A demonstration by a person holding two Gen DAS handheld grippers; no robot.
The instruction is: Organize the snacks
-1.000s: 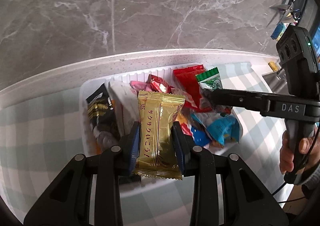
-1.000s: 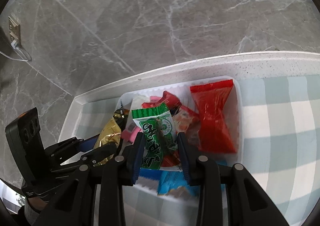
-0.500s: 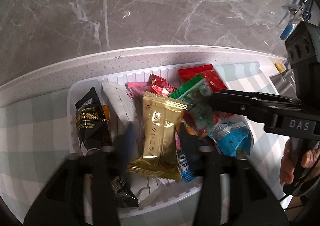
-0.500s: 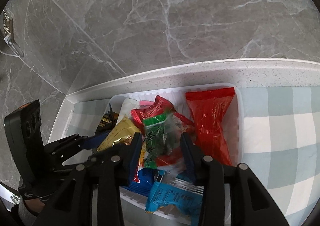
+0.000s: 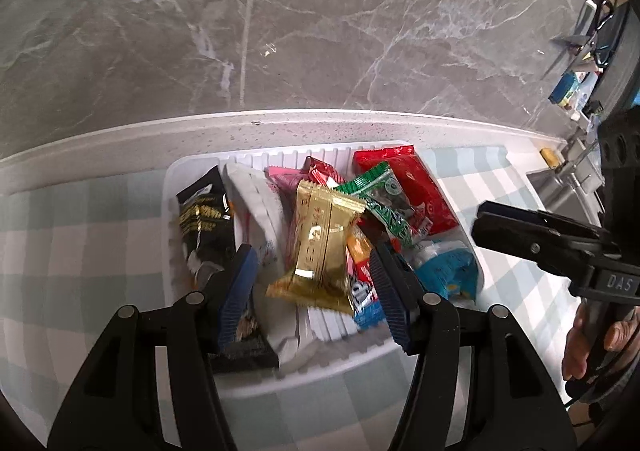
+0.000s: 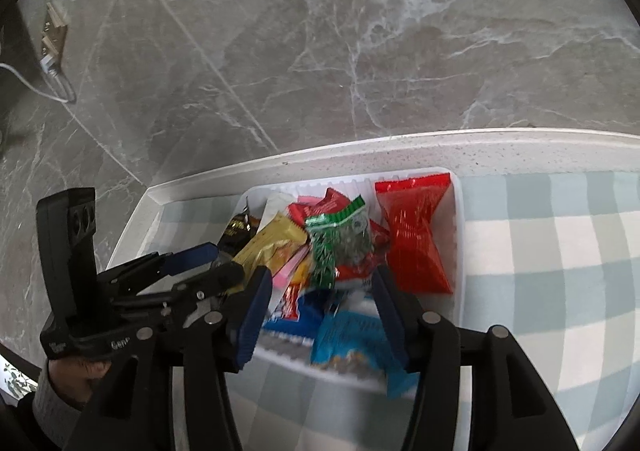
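A white tray [image 5: 192, 171] on the checked cloth holds several snack packets. A gold packet [image 5: 322, 247] lies on top of the pile, free between the fingers of my open left gripper [image 5: 314, 295]. A green packet [image 6: 334, 239] lies on the pile beside a red packet [image 6: 414, 235], ahead of my open right gripper [image 6: 320, 315]. The green packet also shows in the left wrist view [image 5: 384, 203]. A black packet [image 5: 206, 219] and a white packet [image 5: 256, 211] lie at the tray's left. A blue packet [image 6: 356, 343] lies at the near edge.
The tray [image 6: 458, 251] sits near the far edge of the white counter [image 5: 280, 127]. A grey marble floor [image 5: 280, 31] lies beyond it. The other gripper and the hand holding it show at the right of the left wrist view [image 5: 560, 243] and at the left of the right wrist view [image 6: 120, 291].
Both grippers opened. The gold packet dropped from the left gripper onto the pile and the green packet dropped from the right one. Both grippers drew back slightly.
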